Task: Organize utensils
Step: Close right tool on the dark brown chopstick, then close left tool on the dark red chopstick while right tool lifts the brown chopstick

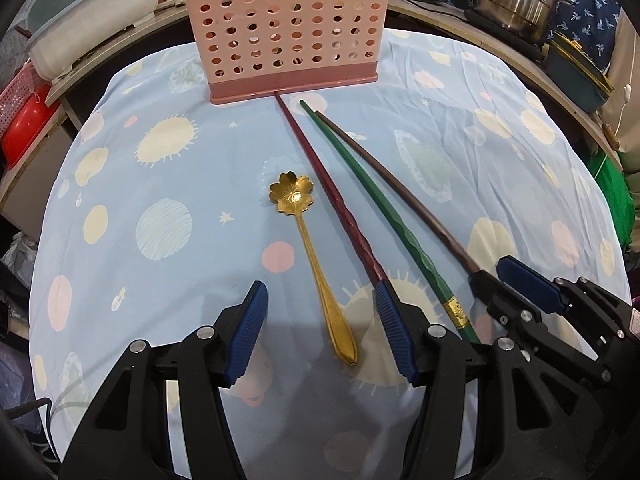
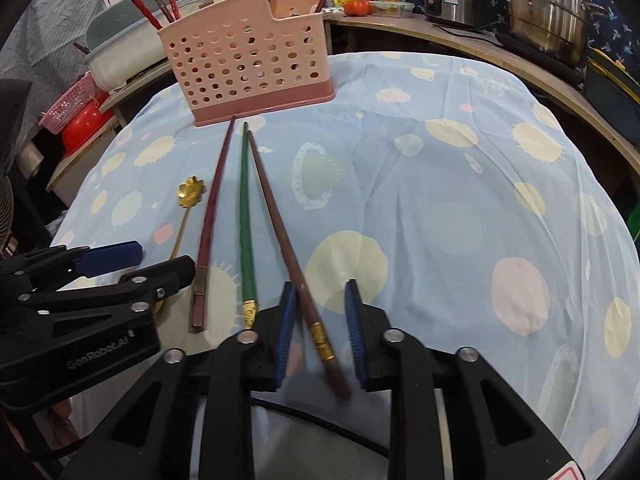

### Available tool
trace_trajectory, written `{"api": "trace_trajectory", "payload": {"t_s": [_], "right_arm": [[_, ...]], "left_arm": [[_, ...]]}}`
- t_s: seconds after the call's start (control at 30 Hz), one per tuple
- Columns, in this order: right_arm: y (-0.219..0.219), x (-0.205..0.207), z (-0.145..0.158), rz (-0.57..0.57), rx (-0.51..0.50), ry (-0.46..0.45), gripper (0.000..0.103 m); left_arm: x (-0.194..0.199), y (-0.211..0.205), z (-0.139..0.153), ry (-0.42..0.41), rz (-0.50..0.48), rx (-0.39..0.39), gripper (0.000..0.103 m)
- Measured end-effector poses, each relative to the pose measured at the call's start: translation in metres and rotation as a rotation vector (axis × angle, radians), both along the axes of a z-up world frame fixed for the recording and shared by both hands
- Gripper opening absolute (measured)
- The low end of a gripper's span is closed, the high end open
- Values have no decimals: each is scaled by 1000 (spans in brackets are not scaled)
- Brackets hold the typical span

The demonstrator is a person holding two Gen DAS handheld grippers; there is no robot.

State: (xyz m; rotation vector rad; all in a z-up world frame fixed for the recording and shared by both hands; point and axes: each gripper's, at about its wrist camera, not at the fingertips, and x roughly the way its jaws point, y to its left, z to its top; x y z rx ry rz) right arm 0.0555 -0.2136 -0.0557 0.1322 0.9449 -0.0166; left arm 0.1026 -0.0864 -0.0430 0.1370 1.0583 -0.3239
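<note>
Below your left gripper (image 1: 320, 320), jaws spread, lies the gold flower-bowled spoon (image 1: 310, 258) on the patterned cloth (image 1: 168, 168). Your right gripper (image 2: 320, 328), jaws apart, straddles the brown chopstick (image 2: 280, 232). Beside it lie the green chopstick (image 2: 245, 216) and the twisted red chopstick (image 2: 214, 208), tips near the perforated pink caddy (image 2: 244, 64).

Bare tablecloth (image 2: 440, 208) lies open rightward of the brown chopstick (image 2: 280, 224) — leftward, the pink utensil caddy (image 2: 244, 68) blocks the far edge.
</note>
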Motion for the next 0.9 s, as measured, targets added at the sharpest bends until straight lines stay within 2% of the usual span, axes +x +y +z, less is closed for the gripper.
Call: {"api": "trace_trajectory", "payload": {"t_s": [0.13, 0.4, 0.5, 0.67, 0.77, 0.83, 0.9], "right_arm": [[-2, 1, -1, -5, -11, -3, 13], [-8, 2, -1, -20, 4, -5, 10], [-9, 2, -1, -20, 4, -5, 10], [-9, 2, -1, -21, 7, -5, 10], [-9, 2, -1, -21, 8, -5, 10], [-9, 2, -1, -21, 9, -4, 10], [-10, 2, -1, -20, 14, -3, 10]], "left_arm": [[-2, -6, 1, 4, -14, -11, 54], [-5, -17, 2, 12, -40, -16, 53], [-4, -18, -6, 30, -38, -16, 46], [-4, -21, -6, 13, -44, -4, 44], [-4, -24, -6, -3, -48, 13, 35], [-4, -25, -5, -8, -58, 14, 23], [-4, -25, -3, -4, -63, 3, 15]]}}
